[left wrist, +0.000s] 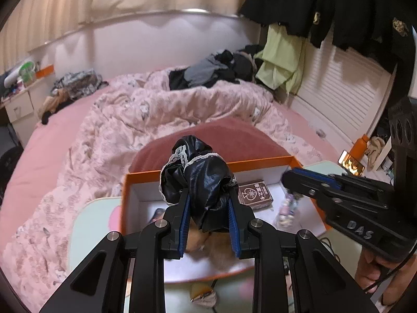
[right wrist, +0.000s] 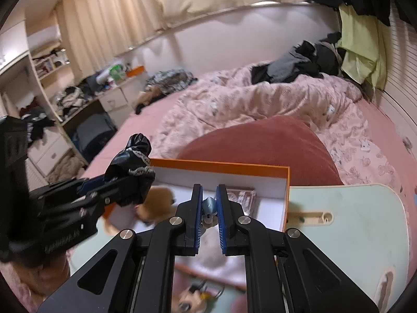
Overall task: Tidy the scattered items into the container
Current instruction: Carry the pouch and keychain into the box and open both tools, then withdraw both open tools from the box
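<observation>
My left gripper (left wrist: 207,190) is shut on a black satin cloth with white lace trim (left wrist: 198,172) and holds it above the orange box with a white inside (left wrist: 260,162). In the box lie a brown card deck (left wrist: 255,195), a small bottle (left wrist: 286,208) and a tan plush (left wrist: 208,242). My right gripper (right wrist: 209,198) is shut on a small blue-capped figure (right wrist: 208,206) over the box (right wrist: 221,168). The left gripper with the cloth (right wrist: 130,172) also shows in the right wrist view, at the box's left edge.
The box stands on a pale green lap table (right wrist: 338,208) on a pink bed. A dark red cushion (right wrist: 260,143) lies behind the box. A rumpled pink duvet (left wrist: 156,109) and dark clothes (left wrist: 213,70) lie beyond. Small items (right wrist: 198,292) lie on the table before the box.
</observation>
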Demonstrator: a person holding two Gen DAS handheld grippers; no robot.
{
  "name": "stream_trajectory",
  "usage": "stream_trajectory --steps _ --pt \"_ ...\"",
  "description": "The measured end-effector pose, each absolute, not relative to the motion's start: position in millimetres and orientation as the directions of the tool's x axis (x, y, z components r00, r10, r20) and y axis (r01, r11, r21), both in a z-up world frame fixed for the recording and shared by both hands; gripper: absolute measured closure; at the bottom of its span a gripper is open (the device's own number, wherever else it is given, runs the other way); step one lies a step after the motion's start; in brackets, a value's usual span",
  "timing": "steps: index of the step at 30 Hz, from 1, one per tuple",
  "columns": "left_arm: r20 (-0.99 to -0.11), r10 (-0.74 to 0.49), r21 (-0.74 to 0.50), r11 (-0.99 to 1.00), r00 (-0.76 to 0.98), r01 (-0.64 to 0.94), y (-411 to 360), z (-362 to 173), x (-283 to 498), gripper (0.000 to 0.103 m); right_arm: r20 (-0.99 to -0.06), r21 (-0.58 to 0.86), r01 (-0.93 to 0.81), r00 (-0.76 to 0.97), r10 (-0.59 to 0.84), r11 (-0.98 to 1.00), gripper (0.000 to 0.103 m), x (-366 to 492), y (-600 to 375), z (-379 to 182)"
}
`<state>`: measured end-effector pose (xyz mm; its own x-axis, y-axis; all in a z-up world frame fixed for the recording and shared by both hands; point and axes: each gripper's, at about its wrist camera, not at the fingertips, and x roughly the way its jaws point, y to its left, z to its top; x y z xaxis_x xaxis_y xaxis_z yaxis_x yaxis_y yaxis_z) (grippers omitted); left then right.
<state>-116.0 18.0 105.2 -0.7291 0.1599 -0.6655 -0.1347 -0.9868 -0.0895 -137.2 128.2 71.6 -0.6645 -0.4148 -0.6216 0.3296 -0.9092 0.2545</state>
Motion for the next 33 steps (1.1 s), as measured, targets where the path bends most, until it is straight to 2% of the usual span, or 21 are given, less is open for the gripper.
stream_trajectory --steps 4,6,8,10,11,15,17,21,23,24,27,30,33 --pt "-0.692 0.166 -0.124 -0.986 -0.702 -0.111 20 94 -130 0.075 -0.650 0.207 0.314 -0.664 -0.370 -0.926 0.091 -153 121 65" --pt "-0.691 0.177 -0.140 -0.984 -0.701 -0.110 21 91 -131 0.069 -0.656 0.205 0.312 -0.660 -0.367 -0.928 0.090 -158 121 63" --pt "-0.686 0.176 -0.134 -0.984 -0.706 -0.116 21 91 -128 0.065 -0.644 0.200 0.308 -0.674 -0.362 -0.930 0.081 -158 123 65" --pt "-0.682 0.178 -0.117 -0.984 -0.710 -0.135 22 93 -123 0.054 -0.630 0.203 0.302 -0.688 -0.361 -0.931 0.071 -154 126 69" --pt "-0.676 0.179 -0.111 -0.984 -0.714 -0.142 22 95 -119 0.045 -0.619 0.208 0.304 -0.695 -0.366 -0.930 0.069 -149 128 72" --pt "-0.642 0.170 -0.103 -0.985 -0.748 -0.136 19 105 -103 0.042 -0.584 0.197 0.299 -0.729 -0.357 -0.934 0.056 -128 134 79" --pt "-0.640 0.186 -0.122 -0.982 -0.745 -0.141 15 107 -92 0.041 -0.579 0.193 0.287 -0.739 -0.346 -0.938 0.054 -118 136 81" --pt "-0.630 0.206 -0.153 -0.978 -0.749 -0.141 8 107 -59 0.027 -0.594 0.212 0.274 -0.726 -0.346 -0.938 0.043 -91 140 79" --pt "-0.630 0.226 -0.168 -0.974 -0.743 -0.153 7 102 -40 0.022 -0.601 0.194 0.275 -0.725 -0.336 -0.942 0.043 -72 141 77" --pt "-0.640 0.232 -0.173 -0.972 -0.733 -0.157 7 99 -35 0.022 -0.603 0.182 0.271 -0.728 -0.325 -0.945 0.041 -65 142 77" --pt "-0.673 0.249 -0.186 -0.968 -0.696 -0.167 9 83 -11 0.022 -0.623 0.128 0.253 -0.732 -0.276 -0.959 0.027 -39 146 68" --pt "-0.715 0.223 -0.183 -0.974 -0.663 -0.129 10 63 2 0.020 -0.654 0.063 0.224 -0.727 -0.210 -0.972 0.027 -20 148 53" --pt "-0.784 0.215 -0.183 -0.977 -0.582 -0.113 19 33 6 0.020 -0.694 0.063 0.210 -0.694 -0.194 -0.976 0.027 -11 151 37"
